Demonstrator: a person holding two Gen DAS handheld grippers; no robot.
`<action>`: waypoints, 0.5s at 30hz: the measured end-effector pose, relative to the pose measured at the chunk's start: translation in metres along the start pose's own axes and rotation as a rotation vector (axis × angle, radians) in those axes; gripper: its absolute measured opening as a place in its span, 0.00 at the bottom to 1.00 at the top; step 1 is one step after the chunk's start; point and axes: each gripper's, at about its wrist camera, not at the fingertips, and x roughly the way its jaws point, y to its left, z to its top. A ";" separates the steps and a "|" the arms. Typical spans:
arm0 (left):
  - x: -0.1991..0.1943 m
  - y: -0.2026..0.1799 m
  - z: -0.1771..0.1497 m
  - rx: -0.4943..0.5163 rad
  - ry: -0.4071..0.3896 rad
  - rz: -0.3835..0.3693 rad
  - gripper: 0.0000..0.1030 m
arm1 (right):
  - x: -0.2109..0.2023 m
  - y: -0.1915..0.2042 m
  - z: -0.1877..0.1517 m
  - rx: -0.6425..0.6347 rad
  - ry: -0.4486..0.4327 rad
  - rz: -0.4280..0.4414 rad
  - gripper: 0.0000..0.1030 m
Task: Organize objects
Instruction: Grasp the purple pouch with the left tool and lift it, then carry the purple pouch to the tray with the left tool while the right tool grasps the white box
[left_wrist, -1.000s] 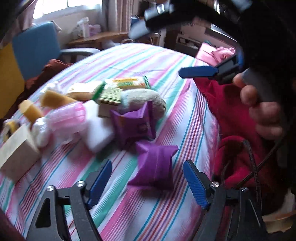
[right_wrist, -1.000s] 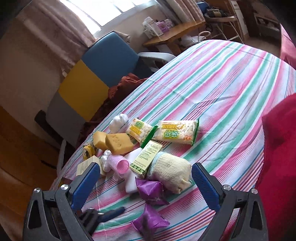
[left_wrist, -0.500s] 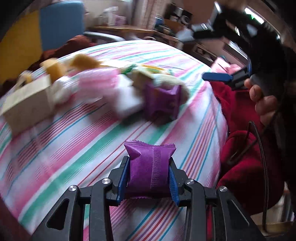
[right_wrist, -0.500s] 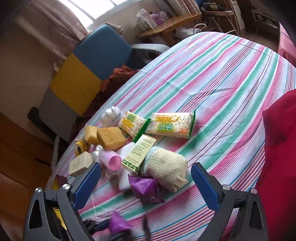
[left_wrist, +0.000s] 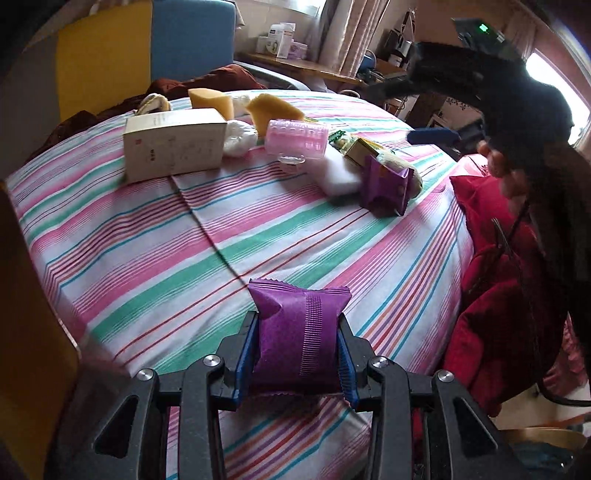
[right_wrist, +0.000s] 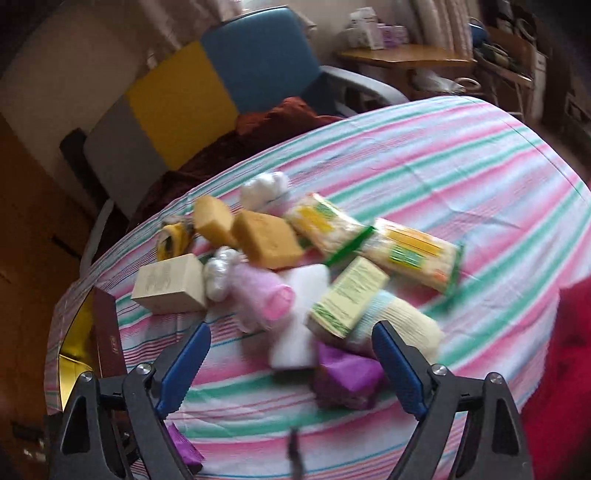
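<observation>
Purple packet pinched in the left gripper, over the near edge of the striped bed.

Left wrist view: the left gripper (left_wrist: 297, 356) squeezes the purple packet (left_wrist: 297, 332) by its two sides, lifted a little off the striped sheet (left_wrist: 155, 243). It looks puffy, light and crinkly, so a soft squeeze at the middle should do; a hard one could crush it. A second purple packet (left_wrist: 386, 184) leans on the pile beside a white block (left_wrist: 338, 177).
Right wrist view: blurry. The right gripper (right_wrist: 291, 365) is spread wide with nothing in it, hanging above the pile, near that second purple packet (right_wrist: 345, 373) and a pink roller (right_wrist: 264, 295).
</observation>
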 end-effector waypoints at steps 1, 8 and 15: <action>0.000 0.000 -0.001 0.001 -0.001 0.000 0.38 | 0.003 0.005 0.003 -0.009 -0.001 -0.002 0.88; -0.003 0.003 -0.003 -0.004 -0.014 -0.010 0.38 | 0.041 0.031 0.045 -0.036 0.028 0.015 0.84; -0.002 0.006 -0.003 -0.010 -0.021 -0.030 0.38 | 0.056 0.019 0.077 0.021 0.050 0.029 0.84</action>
